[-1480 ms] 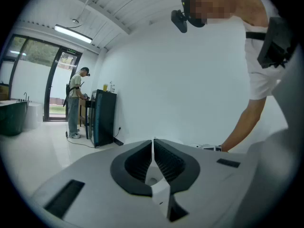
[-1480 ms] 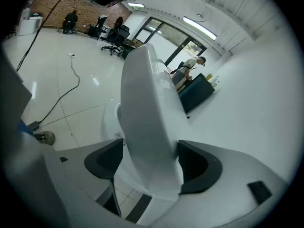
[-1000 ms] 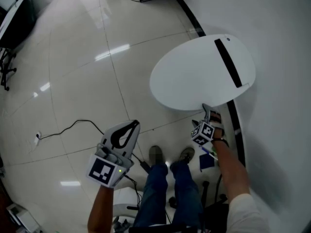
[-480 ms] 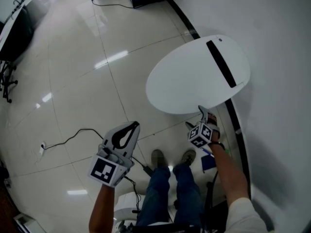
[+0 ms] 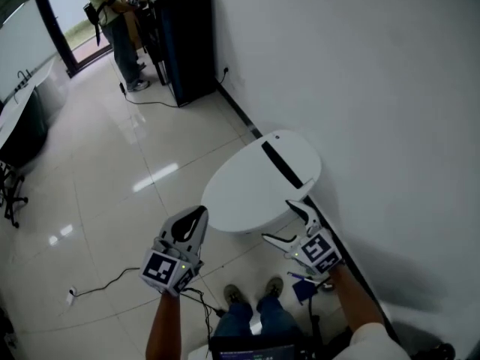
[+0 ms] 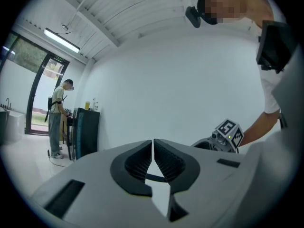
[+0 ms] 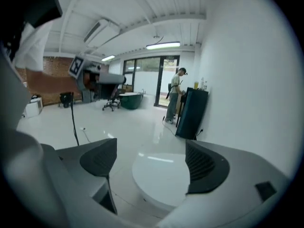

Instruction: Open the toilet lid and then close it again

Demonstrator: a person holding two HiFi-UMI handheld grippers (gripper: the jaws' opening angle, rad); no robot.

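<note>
The white oval toilet lid (image 5: 251, 184) lies flat and shut against the white wall, with a black strip (image 5: 281, 163) across its back end. It also shows in the right gripper view as a white disc (image 7: 159, 178) ahead of the jaws. My right gripper (image 5: 287, 221) hovers open just off the lid's near right edge, with nothing between its fingers. My left gripper (image 5: 190, 223) is shut and empty, held off the lid's near left side over the floor. In the left gripper view its jaws meet, and the right gripper's marker cube (image 6: 229, 132) shows behind.
A black cabinet (image 5: 182, 43) stands against the wall beyond the toilet. A person (image 5: 112, 21) stands next to it by the doorway. A cable (image 5: 105, 285) runs across the glossy tiled floor at the left. My own feet (image 5: 255, 295) are just before the toilet.
The head view has tilted up, so the room beyond now shows. My right gripper has drawn back from the lid's edge and opened wide. The left gripper has stayed shut.
</note>
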